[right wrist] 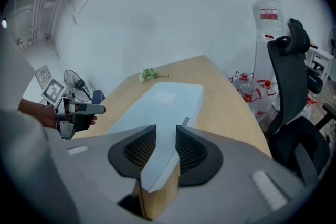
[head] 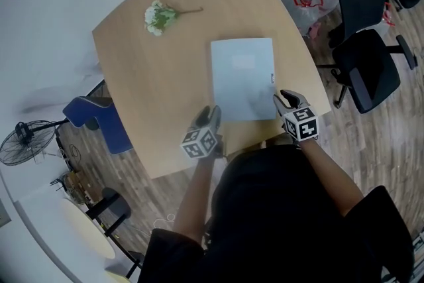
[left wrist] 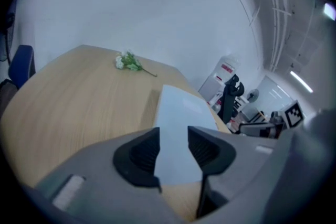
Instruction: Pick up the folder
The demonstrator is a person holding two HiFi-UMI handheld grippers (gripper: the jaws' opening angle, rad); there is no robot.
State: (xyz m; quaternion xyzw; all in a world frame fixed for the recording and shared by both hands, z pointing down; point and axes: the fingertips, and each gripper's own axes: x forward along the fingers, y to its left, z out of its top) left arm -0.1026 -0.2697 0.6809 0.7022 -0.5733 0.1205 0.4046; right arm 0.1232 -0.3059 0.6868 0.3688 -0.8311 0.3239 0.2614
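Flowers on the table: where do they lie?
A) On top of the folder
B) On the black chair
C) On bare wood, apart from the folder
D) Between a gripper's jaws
C: in the head view the flowers rest on the bare wood of the table near its far side, with a clear gap between them and the folder.
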